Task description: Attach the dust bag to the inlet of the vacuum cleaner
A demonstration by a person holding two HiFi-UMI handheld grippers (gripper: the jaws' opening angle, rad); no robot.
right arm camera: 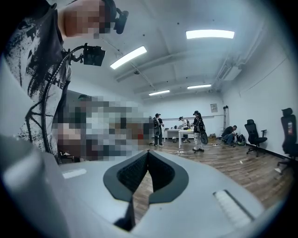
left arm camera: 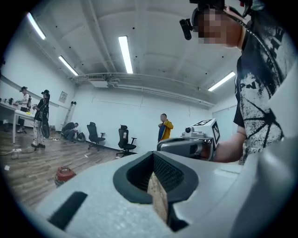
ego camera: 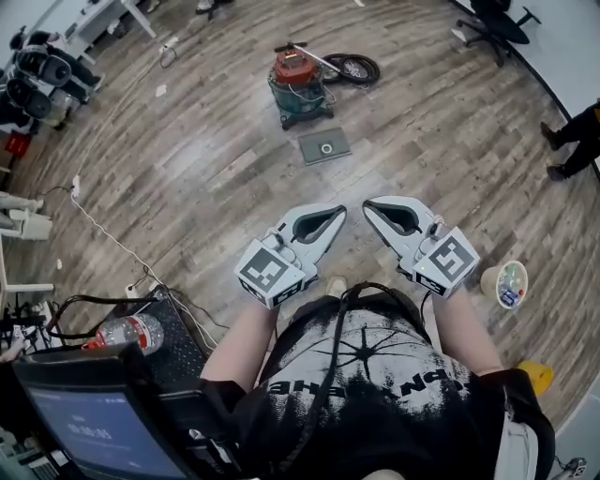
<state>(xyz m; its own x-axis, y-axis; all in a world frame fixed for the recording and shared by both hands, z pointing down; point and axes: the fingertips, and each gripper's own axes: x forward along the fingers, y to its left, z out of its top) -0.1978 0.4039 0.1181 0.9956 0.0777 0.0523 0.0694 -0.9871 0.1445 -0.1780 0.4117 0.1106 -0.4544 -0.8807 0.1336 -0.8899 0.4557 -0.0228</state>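
The dust bag (ego camera: pixel 324 145) lies flat on the wooden floor (ego camera: pixel 187 169), a grey sheet with a round opening in its middle facing up. Just beyond it, with a strip of boards between them, stands the vacuum cleaner (ego camera: pixel 300 89), a dark tub with a red top. Its black hose (ego camera: pixel 352 67) is coiled just behind it. Both sit well ahead of me and well apart from my hands.

I hold my left gripper (ego camera: pixel 334 216) and my right gripper (ego camera: pixel 368 207) side by side in front of my chest. Their tips lean toward each other with a small gap between the two tools. Each has its jaws pressed together with nothing pinched, and through the hollow behind the tips I see only floor.

Low at my left a water bottle (ego camera: pixel 127 330) lies beside a dark screen (ego camera: pixel 103 436). On the floor at my right stands a cup (ego camera: pixel 504 284) with coloured bits inside. An office chair (ego camera: pixel 497 23) stands in the far right corner, and someone's dark legs (ego camera: pixel 572 141) show at the right edge
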